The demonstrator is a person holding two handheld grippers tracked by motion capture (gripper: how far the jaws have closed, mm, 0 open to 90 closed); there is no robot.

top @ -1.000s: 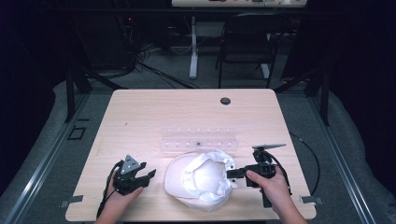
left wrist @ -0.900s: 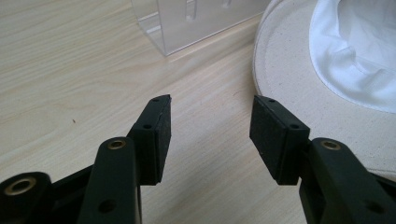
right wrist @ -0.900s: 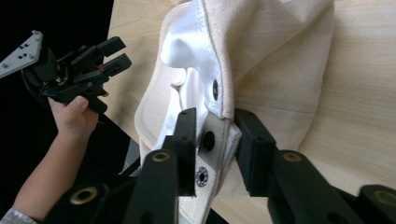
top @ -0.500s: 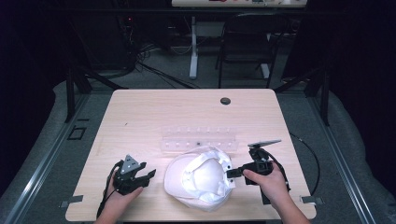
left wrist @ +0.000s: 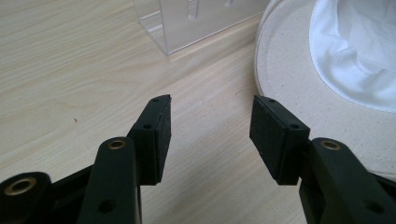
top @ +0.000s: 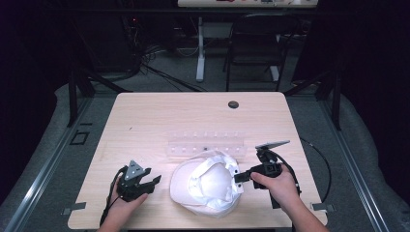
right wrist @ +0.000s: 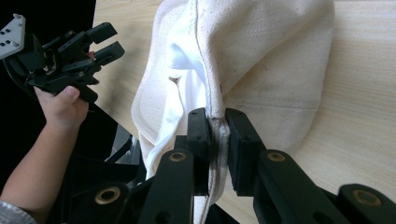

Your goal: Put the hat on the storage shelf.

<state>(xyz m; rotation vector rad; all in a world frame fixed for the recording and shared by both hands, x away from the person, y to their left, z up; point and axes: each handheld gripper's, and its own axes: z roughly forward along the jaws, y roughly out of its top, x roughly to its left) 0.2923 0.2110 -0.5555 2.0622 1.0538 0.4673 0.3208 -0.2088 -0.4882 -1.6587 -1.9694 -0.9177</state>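
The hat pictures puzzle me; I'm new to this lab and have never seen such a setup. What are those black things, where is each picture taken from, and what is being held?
No robot here: a person holds black two-jaw tongs in each hand. One picture looks down from above the pale wooden table; the other two come from cameras riding on each tool, looking along its jaws.

On the table lie a cream fabric hat with white lining and a clear plastic rack behind it.

The right tongs have just been closing and now pinch the hat's brim edge between their pads. The left tongs stand open over bare wood beside the hat, holding nothing.
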